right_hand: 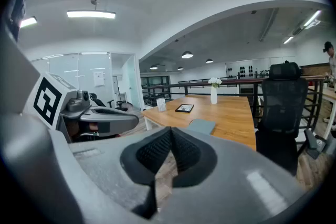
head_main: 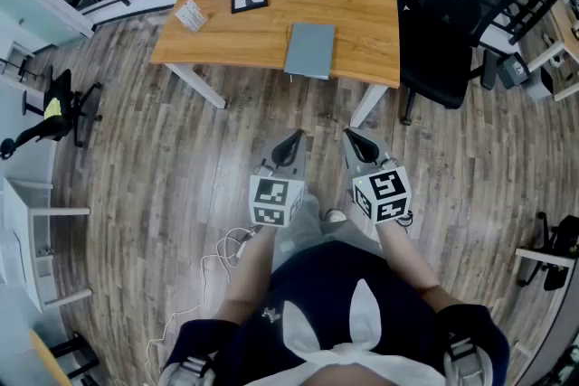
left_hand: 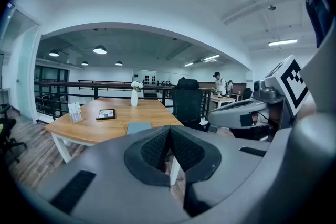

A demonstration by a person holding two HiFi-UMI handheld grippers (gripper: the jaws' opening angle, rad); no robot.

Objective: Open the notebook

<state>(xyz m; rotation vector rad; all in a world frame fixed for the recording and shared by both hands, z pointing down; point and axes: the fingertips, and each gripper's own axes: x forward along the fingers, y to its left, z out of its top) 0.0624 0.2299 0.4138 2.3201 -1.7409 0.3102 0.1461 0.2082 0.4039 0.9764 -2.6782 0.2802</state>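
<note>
On the wooden table (head_main: 353, 4), close to its near edge, the grey-blue notebook (head_main: 310, 50) is seen lying flat and closed. Short of the table, over the floor, the left gripper (head_main: 294, 138) and the right gripper (head_main: 351, 136) are held side by side, well apart from the notebook. Both pairs of jaws are pressed together, with nothing between them.

Head down, others roughly level, table (head_main: 362, 4) shared
</note>
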